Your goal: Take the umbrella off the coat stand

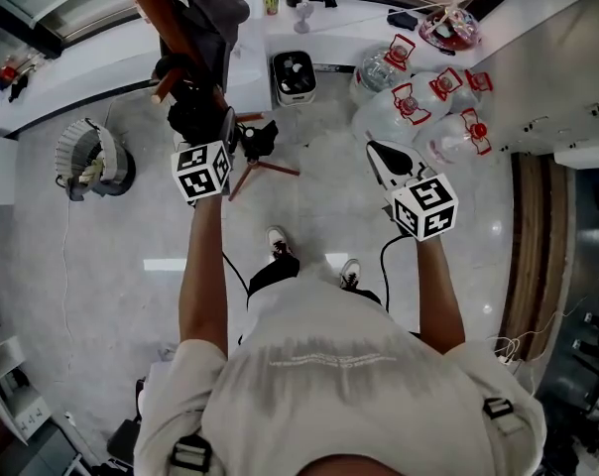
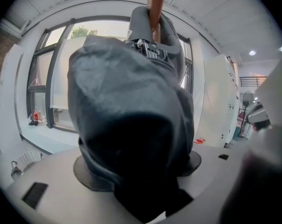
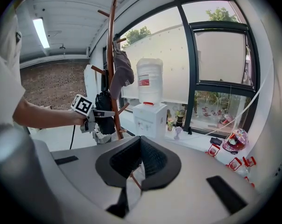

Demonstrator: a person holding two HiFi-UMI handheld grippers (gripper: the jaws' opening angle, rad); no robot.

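A folded black umbrella point(image 1: 193, 117) hangs against the brown coat stand point(image 1: 149, 8), beside its pole point(image 3: 112, 55). My left gripper point(image 1: 198, 139) has its jaws on either side of the umbrella and pressed on it. In the left gripper view the dark fabric of the umbrella point(image 2: 131, 115) fills the space between the pads, with the pole point(image 2: 156, 3) above. The right gripper view shows the left gripper point(image 3: 101, 116) on the umbrella point(image 3: 103, 107). A grey cap point(image 3: 122, 71) hangs higher on the stand. My right gripper point(image 1: 384, 159) is held apart to the right, its tips together and empty point(image 3: 141, 146).
A white water dispenser point(image 3: 149, 111) stands just behind the stand by the window. Several large water bottles point(image 1: 419, 107) lie on the floor to the right. A floor fan point(image 1: 91, 157) sits at the left. The stand's legs point(image 1: 270, 167) spread over the floor.
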